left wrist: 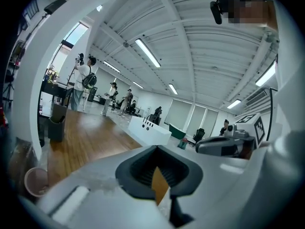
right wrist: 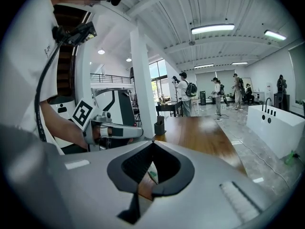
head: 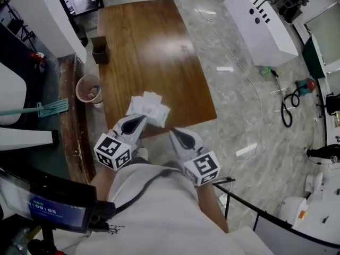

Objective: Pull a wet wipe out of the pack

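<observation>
Pack: the pack [head: 149, 108] is a white, rumpled heap with several squarish flaps or sheets sticking up. In the head view no single wipe can be told from the wrapper.
Pack's place: it lies on the bench [head: 154, 52] by the near edge, left of the middle.
Left tool: the left tool [head: 142, 119] is clenched, and its own view shows the jaws [left wrist: 155, 149] meeting at the tip around a dark diamond-shaped opening. Brown wood and a thin white sliver show through that opening. In the head view the tip touches the pack's near left edge. Whether any sheet is pinched cannot be told.
Right tool: the right tool [head: 175, 133] is also clenched, its jaws [right wrist: 152, 144] closed at the tip. It is held just off the bench's near edge, to the right of the pack and apart from it. A bit of white with a green mark shows through its opening, over wood.
Bench: it has a dark wood top, with a small dark box [head: 99, 50] at its far left corner.
Floor: a round bin [head: 88, 88] stands left of the bench, a green mop [head: 50, 109] lies further left, and a long white cabinet [head: 259, 19] stands to the right.
Room: people [right wrist: 183, 99] stand far off beyond the bench.
</observation>
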`<state>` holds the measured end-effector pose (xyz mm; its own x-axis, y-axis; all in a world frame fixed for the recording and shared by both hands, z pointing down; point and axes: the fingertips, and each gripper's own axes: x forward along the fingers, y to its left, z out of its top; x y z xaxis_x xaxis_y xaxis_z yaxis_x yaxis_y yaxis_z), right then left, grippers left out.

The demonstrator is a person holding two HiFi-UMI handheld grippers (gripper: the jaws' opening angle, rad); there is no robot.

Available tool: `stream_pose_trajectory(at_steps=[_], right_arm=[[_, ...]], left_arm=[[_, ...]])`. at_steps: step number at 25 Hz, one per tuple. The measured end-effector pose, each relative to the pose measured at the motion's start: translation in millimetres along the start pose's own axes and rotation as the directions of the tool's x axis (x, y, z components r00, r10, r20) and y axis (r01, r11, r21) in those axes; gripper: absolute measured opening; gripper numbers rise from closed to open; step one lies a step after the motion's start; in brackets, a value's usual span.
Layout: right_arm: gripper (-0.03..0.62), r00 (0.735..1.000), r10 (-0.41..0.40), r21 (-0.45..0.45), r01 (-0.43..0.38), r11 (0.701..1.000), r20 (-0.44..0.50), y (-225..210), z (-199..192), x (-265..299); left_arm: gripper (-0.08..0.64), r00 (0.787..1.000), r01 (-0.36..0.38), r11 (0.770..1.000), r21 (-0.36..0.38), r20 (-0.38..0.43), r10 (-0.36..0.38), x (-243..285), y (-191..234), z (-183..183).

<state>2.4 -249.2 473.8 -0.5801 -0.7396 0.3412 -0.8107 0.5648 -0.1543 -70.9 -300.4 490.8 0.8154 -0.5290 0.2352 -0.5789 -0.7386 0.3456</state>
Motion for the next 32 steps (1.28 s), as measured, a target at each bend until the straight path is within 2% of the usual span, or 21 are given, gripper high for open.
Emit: stream_pose_trajectory(at_steps=[7, 13, 17, 20, 27, 32], right_arm=[[0.008, 0.999, 0.035, 0.015, -0.035, 0.999, -0.008, -8.9, 1.2, 8.3], [0.008, 0.987, 0.158, -0.001, -0.158, 0.987, -0.034, -19.7, -9.8, 29.6], [0.008, 0.952, 0.301, 0.033, -0.300, 0.953, -0.048, -26.3, -12.9, 49.4], [0.008, 0.924, 0.374, 0.008, -0.375, 0.927, -0.082, -34.1, -14.2, 64.2], [0.008, 0.870, 0.458, -0.017, -0.468, 0.884, -0.181, -51.4, -35.5, 96.8], [0.008, 0.839, 0.487, -0.038, -0.510, 0.859, -0.243, -57.3, -57.5, 123.6]], left_arm=[[0.002, 0.998, -0.065, 0.996, -0.058, -0.018, 0.064, -3.9, 20.1, -18.7], [0.002, 0.987, -0.158, 0.984, -0.077, 0.000, 0.159, 2.4, 19.6, -24.6], [0.002, 0.968, -0.250, 0.960, -0.128, -0.002, 0.251, 11.0, 20.2, -31.9], [0.002, 0.955, -0.294, 0.945, -0.144, 0.004, 0.298, 21.6, 16.6, -32.0], [0.002, 0.912, -0.406, 0.900, -0.159, -0.012, 0.409, 35.4, 19.6, -41.6], [0.002, 0.878, -0.474, 0.858, -0.197, -0.032, 0.478, 36.1, 25.8, -54.4]])
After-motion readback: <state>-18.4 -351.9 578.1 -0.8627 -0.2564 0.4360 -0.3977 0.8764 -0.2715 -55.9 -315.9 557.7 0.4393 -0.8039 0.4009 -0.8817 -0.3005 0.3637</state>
